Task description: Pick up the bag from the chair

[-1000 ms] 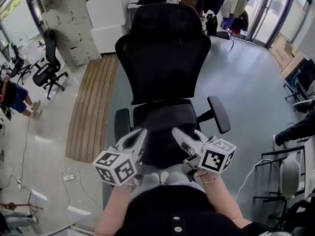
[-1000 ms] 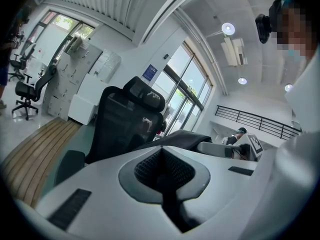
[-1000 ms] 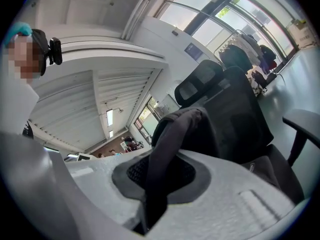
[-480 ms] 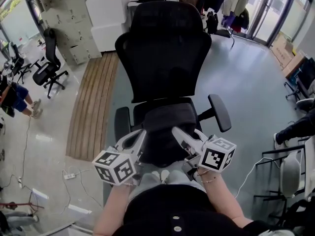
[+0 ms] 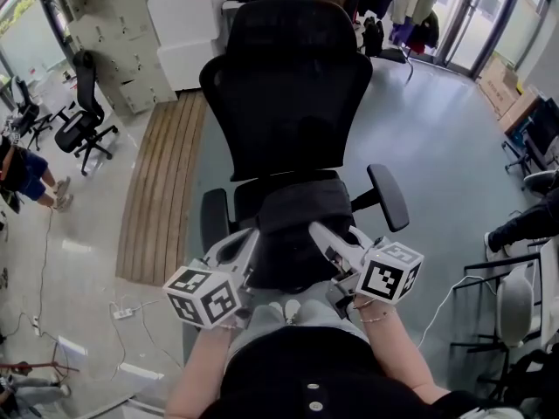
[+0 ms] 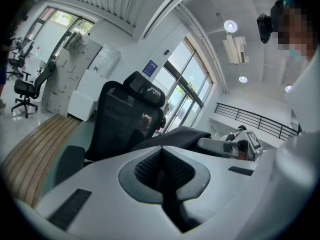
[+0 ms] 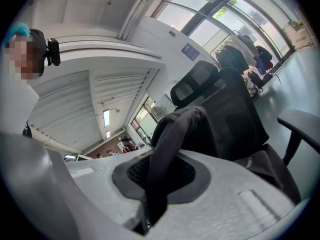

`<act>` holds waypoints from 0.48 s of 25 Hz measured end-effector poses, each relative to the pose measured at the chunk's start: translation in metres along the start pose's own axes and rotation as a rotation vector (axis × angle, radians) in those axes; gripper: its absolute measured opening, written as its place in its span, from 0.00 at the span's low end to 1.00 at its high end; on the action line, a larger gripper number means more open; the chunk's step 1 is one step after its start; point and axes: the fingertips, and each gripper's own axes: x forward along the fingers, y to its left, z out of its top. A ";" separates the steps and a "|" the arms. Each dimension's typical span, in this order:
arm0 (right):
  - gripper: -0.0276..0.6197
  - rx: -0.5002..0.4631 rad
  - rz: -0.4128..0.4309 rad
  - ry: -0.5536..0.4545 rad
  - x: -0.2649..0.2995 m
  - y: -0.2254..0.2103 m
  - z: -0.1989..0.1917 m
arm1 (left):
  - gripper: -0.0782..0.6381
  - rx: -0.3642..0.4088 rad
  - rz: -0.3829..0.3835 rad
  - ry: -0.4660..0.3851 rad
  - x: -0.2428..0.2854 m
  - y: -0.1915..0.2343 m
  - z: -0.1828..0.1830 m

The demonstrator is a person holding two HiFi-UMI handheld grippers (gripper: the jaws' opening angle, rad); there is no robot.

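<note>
A black bag [image 5: 293, 225] lies on the seat of a tall black office chair [image 5: 288, 85] right in front of me. My left gripper [image 5: 252, 234] is at the bag's near left edge, my right gripper [image 5: 314, 231] at its near right edge. In the right gripper view a black strap of the bag [image 7: 170, 134] runs up out of the shut jaws. The left gripper view shows the jaws pressed together with a dark strip of the bag between the pads [image 6: 172, 171], and the bag's body [image 6: 185, 135] bulges just beyond.
The chair's armrests [image 5: 389, 197] [image 5: 214, 221] flank the bag. A wooden floor strip [image 5: 166, 182] runs along the left, with cables [image 5: 122, 312] near it. Another office chair [image 5: 83, 120] and a person [image 5: 22, 173] are far left. A person's leg [image 5: 524, 230] is at the right.
The head view has shifted slightly, so the chair sits a little higher in the picture. Both grippers keep their hold at the bag's near edge; the right one has edged slightly right.
</note>
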 end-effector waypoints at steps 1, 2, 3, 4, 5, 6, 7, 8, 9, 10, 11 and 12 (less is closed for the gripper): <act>0.11 -0.001 0.000 0.001 0.000 0.000 0.000 | 0.13 0.004 -0.002 0.003 0.001 -0.001 0.000; 0.11 -0.001 0.000 0.004 0.000 0.001 0.000 | 0.13 0.009 -0.005 0.006 0.001 -0.002 -0.001; 0.11 -0.002 0.000 0.006 0.000 0.000 0.000 | 0.13 0.013 -0.008 0.010 0.003 -0.003 -0.002; 0.11 -0.002 0.000 0.008 0.001 0.000 0.000 | 0.13 0.015 -0.012 0.014 0.004 -0.004 -0.003; 0.11 -0.001 0.001 0.009 0.001 0.000 0.000 | 0.13 0.014 -0.016 0.016 0.005 -0.005 -0.004; 0.11 0.001 0.003 0.009 0.000 -0.001 0.000 | 0.13 0.013 -0.019 0.017 0.006 -0.006 -0.004; 0.11 0.004 0.004 0.008 0.000 -0.001 -0.001 | 0.13 0.012 -0.021 0.018 0.007 -0.007 -0.005; 0.11 0.007 0.004 0.007 0.000 -0.002 -0.001 | 0.13 0.010 -0.023 0.019 0.007 -0.008 -0.006; 0.11 0.010 0.003 0.007 -0.001 -0.002 -0.001 | 0.13 0.007 -0.026 0.020 0.008 -0.009 -0.007; 0.11 0.012 0.001 0.007 -0.001 -0.002 -0.002 | 0.13 0.005 -0.030 0.021 0.009 -0.011 -0.007; 0.11 0.012 0.000 0.007 -0.002 -0.003 -0.002 | 0.13 0.004 -0.034 0.021 0.010 -0.013 -0.007; 0.11 0.013 0.001 0.006 -0.002 -0.003 -0.003 | 0.13 0.005 -0.036 0.021 0.011 -0.014 -0.007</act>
